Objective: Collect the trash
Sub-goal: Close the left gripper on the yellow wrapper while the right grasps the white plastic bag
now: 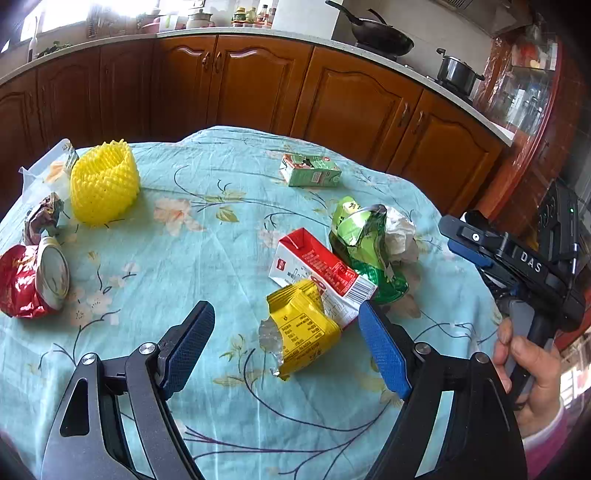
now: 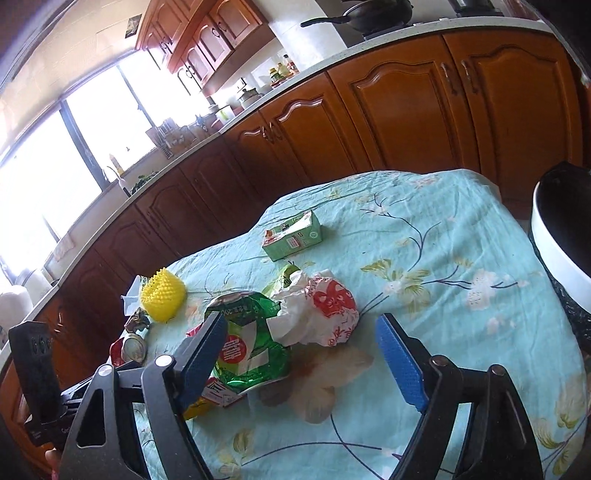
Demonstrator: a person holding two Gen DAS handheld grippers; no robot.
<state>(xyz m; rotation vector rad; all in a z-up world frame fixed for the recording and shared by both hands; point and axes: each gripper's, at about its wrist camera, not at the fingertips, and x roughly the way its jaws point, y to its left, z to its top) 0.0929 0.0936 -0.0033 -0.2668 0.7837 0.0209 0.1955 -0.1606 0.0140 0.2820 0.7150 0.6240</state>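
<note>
Daylight floods in through the window point(image 2: 74, 147) at nine o'clock, blown out to white glare. Fisheye bending curves the counter point(image 1: 258, 33); the corners go dark, the edges slightly soft.

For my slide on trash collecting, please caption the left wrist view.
Open left gripper hovers over a yellow wrapper among trash on the floral tablecloth.

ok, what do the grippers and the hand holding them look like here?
Both the left gripper and the right gripper have black linkage arms, silver pivot bolts and blue textured pads. The right one's body reads "DAS", with a grey handle. The hand shows a pink sleeve cuff.
</note>
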